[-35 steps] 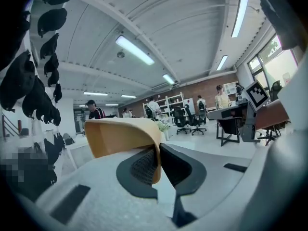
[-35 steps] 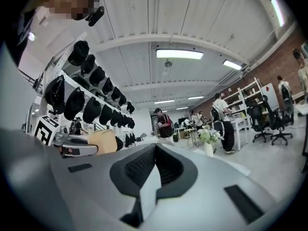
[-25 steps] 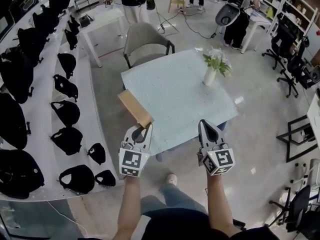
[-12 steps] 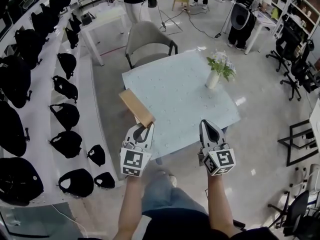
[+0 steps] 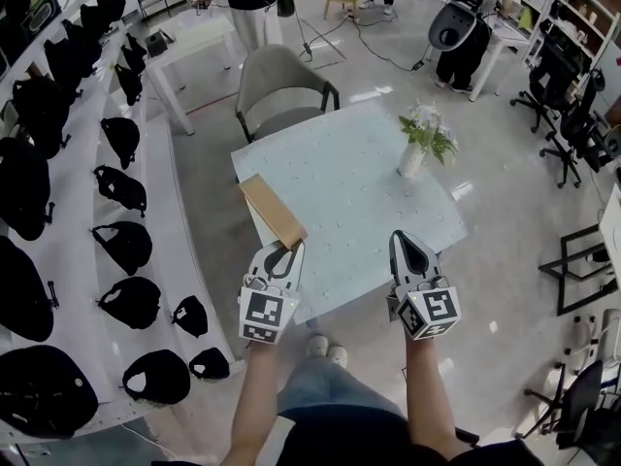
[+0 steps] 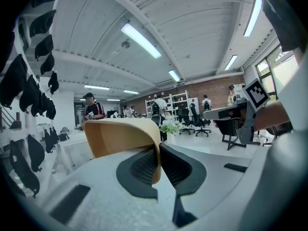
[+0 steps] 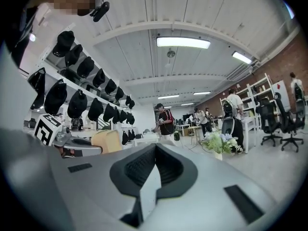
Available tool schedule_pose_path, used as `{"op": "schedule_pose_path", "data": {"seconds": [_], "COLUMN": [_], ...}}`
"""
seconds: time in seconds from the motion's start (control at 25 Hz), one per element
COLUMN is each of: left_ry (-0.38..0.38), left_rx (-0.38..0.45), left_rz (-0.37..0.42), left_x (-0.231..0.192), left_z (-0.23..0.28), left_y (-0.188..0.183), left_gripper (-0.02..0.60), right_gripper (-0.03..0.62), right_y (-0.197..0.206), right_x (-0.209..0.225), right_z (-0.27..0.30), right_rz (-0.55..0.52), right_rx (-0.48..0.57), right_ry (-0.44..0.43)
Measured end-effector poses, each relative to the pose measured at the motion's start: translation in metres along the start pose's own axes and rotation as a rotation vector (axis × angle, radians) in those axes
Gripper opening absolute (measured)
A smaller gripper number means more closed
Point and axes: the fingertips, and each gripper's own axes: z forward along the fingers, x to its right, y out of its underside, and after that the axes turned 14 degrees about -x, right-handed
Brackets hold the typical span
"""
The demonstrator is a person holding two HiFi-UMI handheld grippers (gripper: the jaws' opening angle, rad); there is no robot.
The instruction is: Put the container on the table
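A flat tan container (image 5: 273, 211) sticks out over the left near edge of the pale blue table (image 5: 340, 178). My left gripper (image 5: 280, 255) is shut on its near rim; in the left gripper view the container (image 6: 120, 136) rises between the closed jaws. My right gripper (image 5: 407, 249) is held over the table's near edge, shut and holding nothing. In the right gripper view the right gripper (image 7: 155, 160) has its jaws together, and the container (image 7: 107, 140) shows at the left.
A white vase of flowers (image 5: 419, 139) stands on the table's far right side. A grey chair (image 5: 279, 83) is at the far edge. White shelves of black caps (image 5: 112, 221) run along the left. People and office chairs (image 5: 568, 95) stand beyond.
The table has drawn slightly nearer beneath both grippers, and the container now reaches further over its left near edge. Both grippers keep their grip states.
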Motion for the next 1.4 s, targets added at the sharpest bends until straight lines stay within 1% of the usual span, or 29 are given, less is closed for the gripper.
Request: {"op": "schedule_pose_path", "data": {"seconds": [0.2,0.4,0.64,0.96,1.12,1.24,1.4], "left_ry": [0.043,0.079,0.088,0.088,0.103,0.130,0.191], "left_rx": [0.011,-0.003,0.008,-0.025,-0.057,-0.086,-0.167], "left_rz": [0.022,0.064,0.064,0.069,0.101,0.132,0.180], "left_x": [-0.007,-0.005,-0.012,-0.015,-0.023,-0.028,-0.029], "left_z": [0.014,0.026,0.041,0.073,0.104,0.139,0.198], "left_y": [-0.007,-0.009,-0.019,-0.028,-0.040,-0.051,-0.052], "left_gripper": [0.018,0.018,0.018,0.018,0.018,0.018,0.018], "right_gripper": [-0.002,-0.002,-0.002,-0.002,-0.002,-0.002,-0.002], "right_y": [-0.007,-0.008,-0.012,-0.011,-0.016,-0.019,-0.015], "right_x": [0.003,0.004,0.012,0.030,0.043,0.058,0.081], "right_z": [0.009,0.017,0.029,0.057,0.081,0.109,0.151], "right_rz": [0.002,0.003,0.012,0.013,0.004,-0.002,-0.007], "right_rx": [0.016,0.013,0.017,-0.011,-0.028,-0.042,-0.076], "right_ry": [0.033,0.053,0.061,0.027,0.009,-0.002,0.003]}}
